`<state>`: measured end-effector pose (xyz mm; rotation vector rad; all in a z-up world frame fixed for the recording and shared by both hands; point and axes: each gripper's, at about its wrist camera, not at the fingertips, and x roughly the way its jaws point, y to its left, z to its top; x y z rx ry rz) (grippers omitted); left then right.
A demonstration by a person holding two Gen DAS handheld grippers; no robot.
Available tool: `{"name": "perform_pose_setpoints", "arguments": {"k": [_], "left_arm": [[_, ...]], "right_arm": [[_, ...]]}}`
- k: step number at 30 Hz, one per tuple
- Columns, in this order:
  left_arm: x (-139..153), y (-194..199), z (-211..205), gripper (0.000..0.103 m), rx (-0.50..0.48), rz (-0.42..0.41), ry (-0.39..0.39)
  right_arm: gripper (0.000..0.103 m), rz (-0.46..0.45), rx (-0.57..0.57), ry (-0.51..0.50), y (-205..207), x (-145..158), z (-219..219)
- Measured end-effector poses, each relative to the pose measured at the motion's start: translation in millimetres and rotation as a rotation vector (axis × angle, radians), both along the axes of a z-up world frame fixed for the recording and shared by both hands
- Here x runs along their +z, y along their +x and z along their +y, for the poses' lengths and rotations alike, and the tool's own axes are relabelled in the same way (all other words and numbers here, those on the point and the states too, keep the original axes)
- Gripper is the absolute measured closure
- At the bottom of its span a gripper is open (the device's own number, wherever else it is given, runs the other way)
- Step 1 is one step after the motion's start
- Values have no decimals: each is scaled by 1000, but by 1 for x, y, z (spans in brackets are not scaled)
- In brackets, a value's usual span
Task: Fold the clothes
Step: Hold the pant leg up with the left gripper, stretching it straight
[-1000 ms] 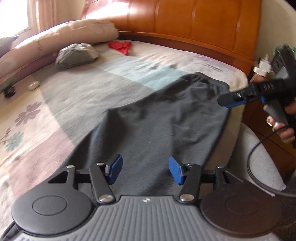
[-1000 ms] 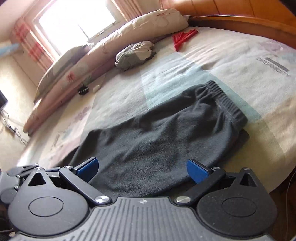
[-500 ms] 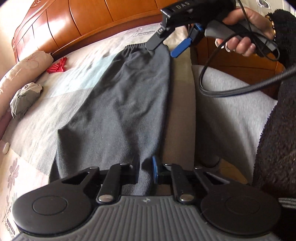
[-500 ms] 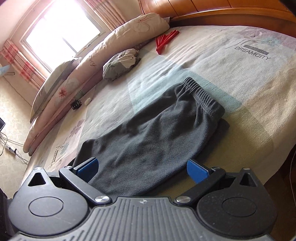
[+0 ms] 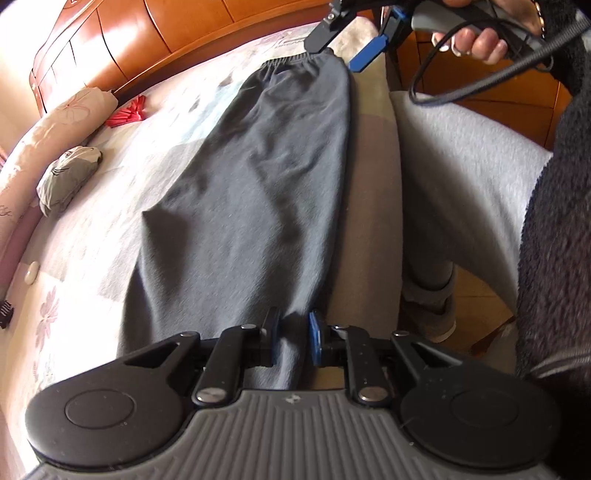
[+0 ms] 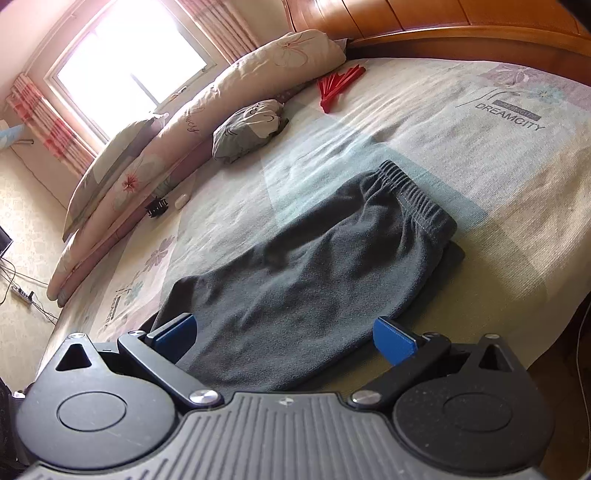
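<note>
Dark grey trousers (image 5: 258, 177) lie flat along the bed's near edge, with the elastic waistband (image 6: 413, 199) at the far end. My left gripper (image 5: 293, 339) is at the hem end. A fold of the cloth fills the narrow gap between its blue pads, and the jaws are opening slightly. My right gripper (image 6: 284, 328) hovers wide open above the trousers near the waistband, with nothing gripped. The left wrist view also shows this right gripper (image 5: 341, 51), held in a person's hand just over the waistband corner.
A person's grey-clad leg (image 5: 461, 177) stands close by the bed edge. Long pillows (image 6: 207, 110), a grey bundle (image 6: 251, 129) and a red fan (image 6: 340, 83) lie on the far side. A wooden headboard (image 5: 184, 33) runs behind them.
The left gripper rolled and moved down to the trousers' hem end, and its jaws closed from wide apart to narrow around the cloth. The right gripper stayed open over the waistband.
</note>
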<state>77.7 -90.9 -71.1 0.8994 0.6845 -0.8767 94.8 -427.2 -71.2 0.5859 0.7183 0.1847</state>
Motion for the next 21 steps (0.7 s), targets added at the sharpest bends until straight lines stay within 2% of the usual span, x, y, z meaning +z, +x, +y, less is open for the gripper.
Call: {"name": "perform_pose_setpoints", "arguments": {"k": [7,11,13,17,21], "left_arm": [[-4,-15,19,84,-58,-113,121],[-12,-28,22,85,-115,-213,207],[-9,-28,22,87,-100,-201,197],[2,-20,26,87,-49,-155,125],[3,-18,27,87,-45,-171,139]], "right_arm": [[0,-8,1,-2,-3,4,2],[0,-12,10,-5,-4,6,5],[0,-19,14,-5,-6,8,6],[0,-26,24,-12,-8,12,8],[0,-29,28,-14,-11,12,10]]}}
